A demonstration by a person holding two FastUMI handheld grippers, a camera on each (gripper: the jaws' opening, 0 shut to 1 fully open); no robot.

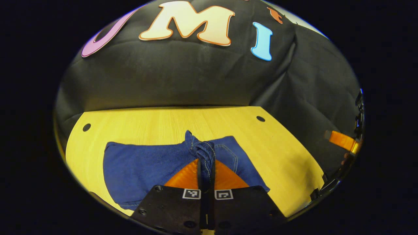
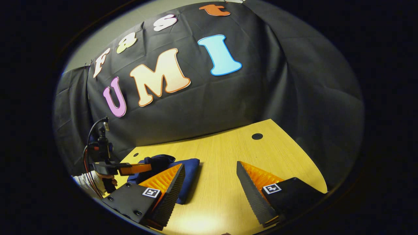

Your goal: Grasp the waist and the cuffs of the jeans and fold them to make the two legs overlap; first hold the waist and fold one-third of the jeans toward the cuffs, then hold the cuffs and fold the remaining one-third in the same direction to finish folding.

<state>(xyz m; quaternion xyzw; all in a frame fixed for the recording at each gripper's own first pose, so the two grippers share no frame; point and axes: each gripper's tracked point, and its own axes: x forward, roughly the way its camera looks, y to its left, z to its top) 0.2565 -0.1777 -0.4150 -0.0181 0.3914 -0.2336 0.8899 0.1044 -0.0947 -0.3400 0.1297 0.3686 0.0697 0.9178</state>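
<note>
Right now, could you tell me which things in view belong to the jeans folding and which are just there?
Belongs to the job:
- jeans, folded on the table, a bunched fold pinched up
- left gripper, jaws shut on that fold
- right gripper, jaws open above bare wood beside the jeans

Just there:
- wooden table with round holes
- the person's hand holding the left gripper

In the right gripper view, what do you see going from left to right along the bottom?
Hand holding the other tool → jeans → bare table → this tool's right finger.
</note>
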